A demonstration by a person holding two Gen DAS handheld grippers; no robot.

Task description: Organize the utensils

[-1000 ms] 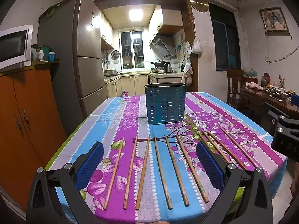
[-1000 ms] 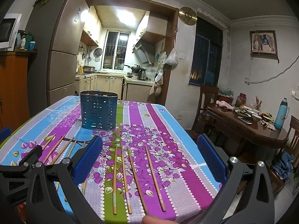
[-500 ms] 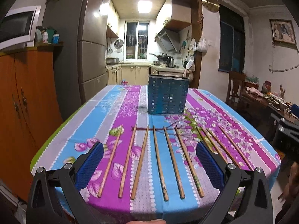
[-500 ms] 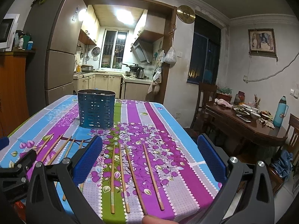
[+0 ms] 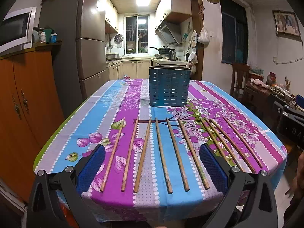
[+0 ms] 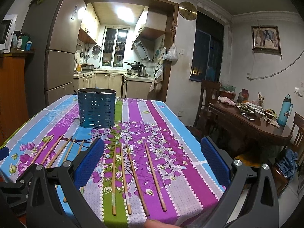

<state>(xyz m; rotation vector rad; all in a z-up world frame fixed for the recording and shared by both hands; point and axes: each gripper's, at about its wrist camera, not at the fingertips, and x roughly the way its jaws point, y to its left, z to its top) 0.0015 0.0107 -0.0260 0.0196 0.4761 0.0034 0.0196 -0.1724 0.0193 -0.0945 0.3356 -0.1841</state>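
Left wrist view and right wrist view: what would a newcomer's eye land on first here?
The loud striped, flowered tablecloth grabs the eye first. Across its near half lies a fanned row of wooden chopsticks, all flat and apart from the blue slotted holder, which stands upright farther back near the middle. Both tongs, left and right, hang open with blue pads, holding nothing.
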